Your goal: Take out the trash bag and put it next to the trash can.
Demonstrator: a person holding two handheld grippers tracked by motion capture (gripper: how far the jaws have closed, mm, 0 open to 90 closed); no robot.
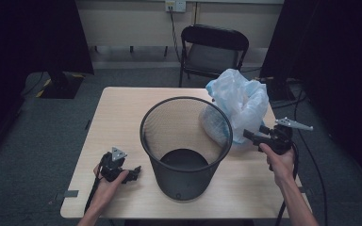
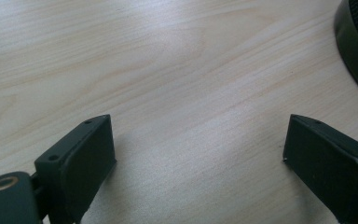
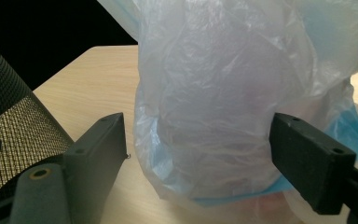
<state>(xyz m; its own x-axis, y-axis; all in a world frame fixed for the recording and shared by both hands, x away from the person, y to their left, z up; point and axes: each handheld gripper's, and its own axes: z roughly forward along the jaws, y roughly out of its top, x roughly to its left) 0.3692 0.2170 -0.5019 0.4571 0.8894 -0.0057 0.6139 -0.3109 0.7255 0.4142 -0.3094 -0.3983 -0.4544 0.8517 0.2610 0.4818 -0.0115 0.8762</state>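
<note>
A black mesh wastebasket [image 1: 185, 146] stands upright in the middle of the wooden table [image 1: 118, 113]. Behind it to the right sits a crumpled, translucent pale-blue plastic bag [image 1: 238, 106]. My right gripper [image 1: 250, 135] is open at the bag's near right side; in the right gripper view the bag [image 3: 223, 107] bulges between the two spread jaws, with the basket's mesh wall [image 3: 14, 135] at the left. My left gripper [image 1: 135, 172] rests low on the table left of the basket, open, with only bare wood between its jaws [image 2: 200, 154]. The basket's base [image 2: 356, 51] shows at the upper right there.
A black folding chair [image 1: 212, 49] stands beyond the table's far edge. Dark curtains hang at both sides, and cables trail on the grey floor at the right. Bare tabletop lies left of the basket and along the near edge.
</note>
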